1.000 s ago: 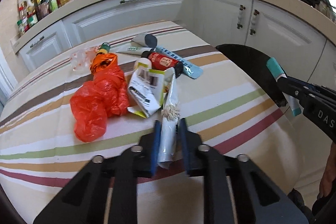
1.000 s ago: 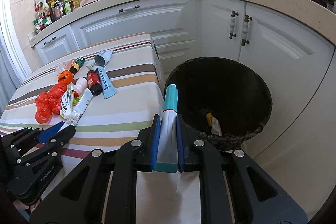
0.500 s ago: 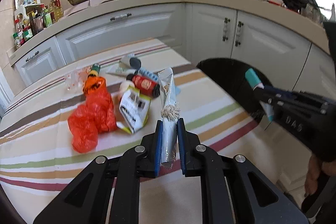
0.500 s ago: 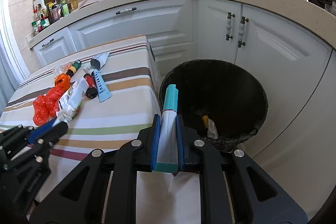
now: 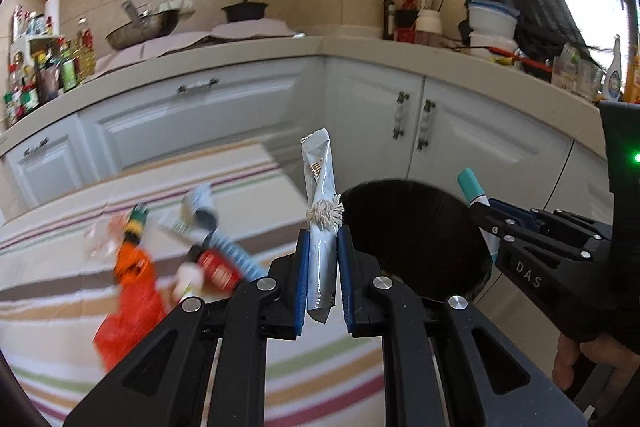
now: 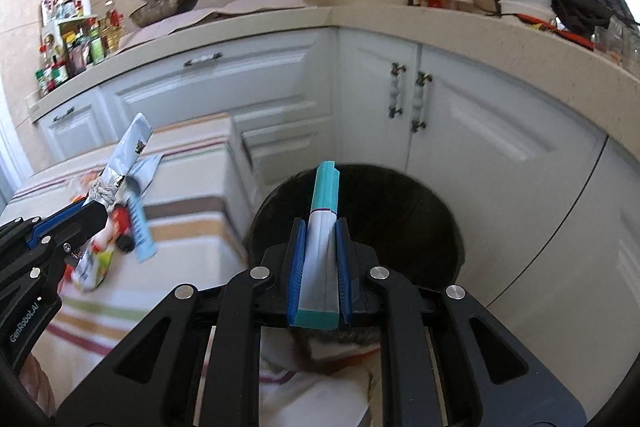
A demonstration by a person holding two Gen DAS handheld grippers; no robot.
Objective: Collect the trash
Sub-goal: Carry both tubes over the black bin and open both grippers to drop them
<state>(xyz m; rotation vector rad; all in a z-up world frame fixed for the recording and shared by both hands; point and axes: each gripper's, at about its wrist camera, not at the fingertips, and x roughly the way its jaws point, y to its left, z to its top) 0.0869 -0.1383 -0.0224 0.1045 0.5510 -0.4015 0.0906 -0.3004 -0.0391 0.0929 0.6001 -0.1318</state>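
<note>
My left gripper is shut on a silver wrapper tied with a frayed string knot; it stands upright, lifted off the striped table, beside the black trash bin. My right gripper is shut on a white tube with a teal cap, pointing over the bin's opening. Each gripper shows in the other's view: the right gripper at the right, the left gripper at the left. Left on the table are an orange bag, a red can and a blue tube.
White cabinets curve behind the bin, under a countertop holding a wok, a pot, bottles and bowls. A carton lies near the table's right edge. A hand grips the right tool.
Both grippers rose and swung right toward the bin. The silver wrapper came up off the table in the left gripper. The table trash now sits lower left in view.
</note>
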